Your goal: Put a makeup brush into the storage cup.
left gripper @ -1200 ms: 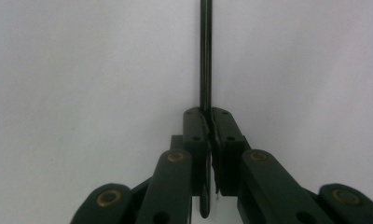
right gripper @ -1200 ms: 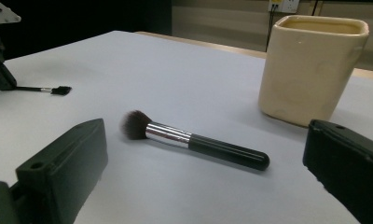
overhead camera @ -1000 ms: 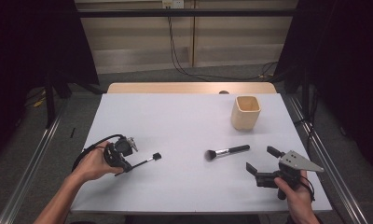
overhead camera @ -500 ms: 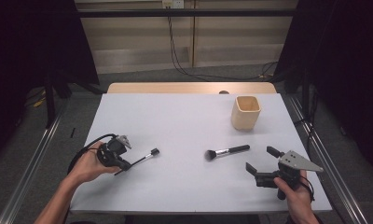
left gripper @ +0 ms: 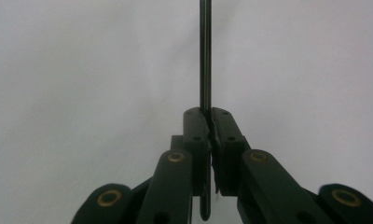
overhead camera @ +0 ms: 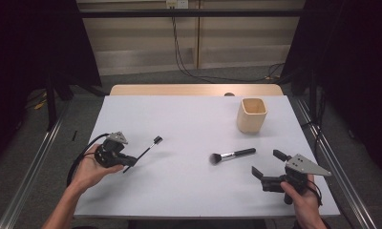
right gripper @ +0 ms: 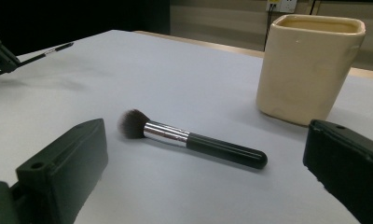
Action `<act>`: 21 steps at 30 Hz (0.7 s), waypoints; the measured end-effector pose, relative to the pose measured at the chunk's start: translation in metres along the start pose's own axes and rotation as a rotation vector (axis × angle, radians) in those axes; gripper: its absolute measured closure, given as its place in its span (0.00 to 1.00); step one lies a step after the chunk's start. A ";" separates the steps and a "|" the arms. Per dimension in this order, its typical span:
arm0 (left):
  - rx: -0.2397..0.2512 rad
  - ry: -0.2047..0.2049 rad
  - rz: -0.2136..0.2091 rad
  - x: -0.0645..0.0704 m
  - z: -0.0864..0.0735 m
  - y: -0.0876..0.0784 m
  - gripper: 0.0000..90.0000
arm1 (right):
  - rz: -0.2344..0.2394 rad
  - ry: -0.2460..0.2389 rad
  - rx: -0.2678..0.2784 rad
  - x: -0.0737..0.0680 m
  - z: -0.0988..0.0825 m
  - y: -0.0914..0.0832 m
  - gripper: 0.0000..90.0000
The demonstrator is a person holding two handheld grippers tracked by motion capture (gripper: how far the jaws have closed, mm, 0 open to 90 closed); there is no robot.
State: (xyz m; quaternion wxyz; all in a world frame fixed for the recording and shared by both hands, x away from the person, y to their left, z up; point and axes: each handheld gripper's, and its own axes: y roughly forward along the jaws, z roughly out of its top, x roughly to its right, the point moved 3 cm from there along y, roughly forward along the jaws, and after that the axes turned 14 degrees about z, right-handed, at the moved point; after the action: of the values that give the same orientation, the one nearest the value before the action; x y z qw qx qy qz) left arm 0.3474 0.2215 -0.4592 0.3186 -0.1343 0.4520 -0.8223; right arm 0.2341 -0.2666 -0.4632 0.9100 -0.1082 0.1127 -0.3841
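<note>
My left gripper [overhead camera: 128,162] is shut on a thin black brush [overhead camera: 148,147] and holds it above the table at the left, its small head up and to the right. In the left gripper view the thin brush [left gripper: 205,56] runs straight up from between the closed jaws. A powder brush [overhead camera: 232,155] with a black handle, silver ferrule and dark bristles lies flat on the table's middle right. My right gripper [overhead camera: 269,166] stands open just right of it, near the front edge. In the right gripper view the powder brush [right gripper: 189,138] lies between the wide jaws.
A cream square cup [overhead camera: 251,114] stands upright behind the powder brush; the same cup [right gripper: 308,65] is at the upper right of the right gripper view. The white table [overhead camera: 189,124] has a wooden strip along its far edge. Metal rails run along both sides.
The left hand has drifted slightly toward the table's left edge with the thin brush still in its jaws. The right hand, powder brush and cup have stayed put.
</note>
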 end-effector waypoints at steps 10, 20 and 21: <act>0.138 -0.123 0.017 0.005 -0.003 0.001 0.95 | 0.008 0.002 -0.004 -0.001 0.000 0.001 0.00; 0.258 -0.169 -0.005 0.009 -0.006 -0.005 0.95 | 0.008 0.006 -0.005 -0.001 0.000 0.002 0.00; 0.258 -0.169 -0.005 0.009 -0.006 -0.005 0.95 | 0.008 0.006 -0.005 -0.001 0.000 0.002 0.00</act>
State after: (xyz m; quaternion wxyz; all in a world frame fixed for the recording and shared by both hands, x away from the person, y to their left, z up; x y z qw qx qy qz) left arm 0.3352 0.2219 -0.4588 0.3681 -0.1622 0.3137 -0.8601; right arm 0.2352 -0.2645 -0.4639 0.9109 -0.1086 0.1169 -0.3806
